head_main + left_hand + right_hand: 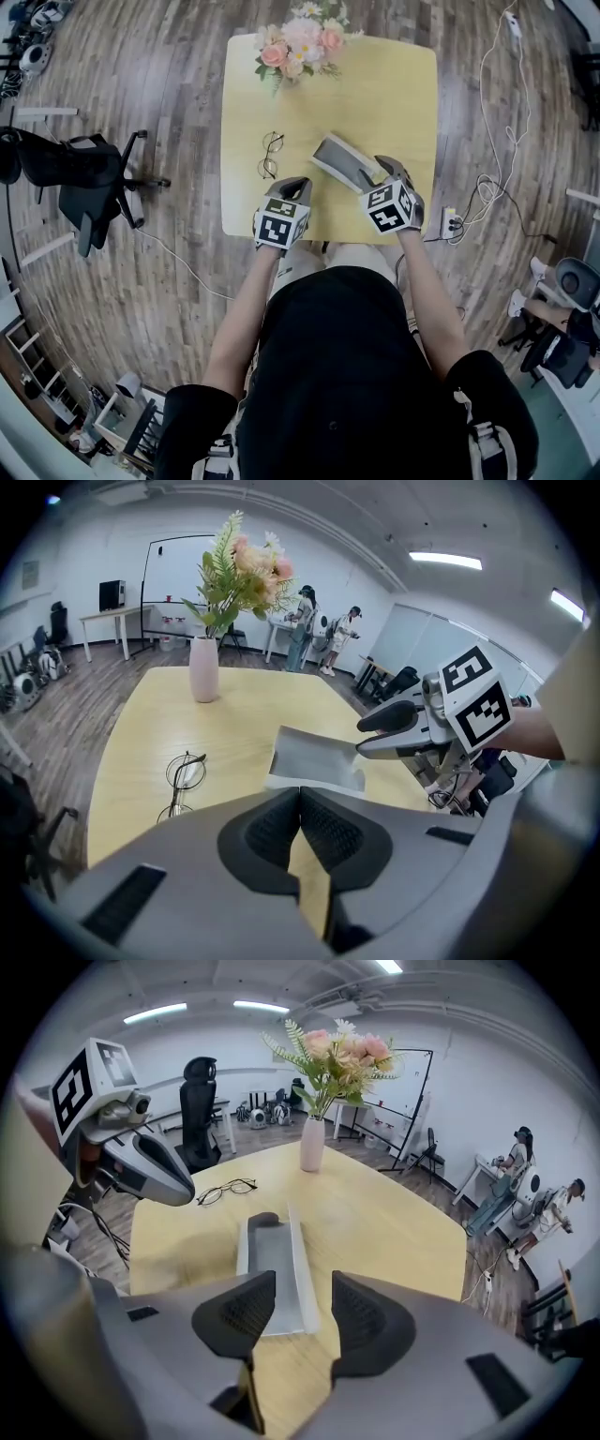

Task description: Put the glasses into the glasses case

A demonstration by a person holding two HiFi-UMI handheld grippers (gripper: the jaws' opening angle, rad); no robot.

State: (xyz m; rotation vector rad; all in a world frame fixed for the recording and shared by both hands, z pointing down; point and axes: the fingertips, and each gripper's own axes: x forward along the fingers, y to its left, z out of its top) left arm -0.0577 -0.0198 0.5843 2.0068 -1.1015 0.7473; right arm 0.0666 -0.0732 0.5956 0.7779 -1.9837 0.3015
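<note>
The glasses (pixel 270 155) are found lying on the desk (pixel 394 84), beside the opened glasses case (pixel 339 161). The left gripper (pixel 300 794) is closed on nothing; the right gripper (pixel 305 1288) is held apart at the case's near end. Pickup is judged not yet begun: the left jaws must be opened over the frame.

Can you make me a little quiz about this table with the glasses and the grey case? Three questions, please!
1. True or false: the thin wire-rimmed glasses already lie inside the open grey glasses case.
2. What stands at the far end of the pale yellow table? A: a pale vase of pink flowers. B: a red mug. C: a stack of books.
3. Fill in: the tool whose jaws are together with nothing between them is the ____ one.
Key: 1 false, the glasses lie on the table, apart from the case. 2 A. 3 the left tool.
</note>
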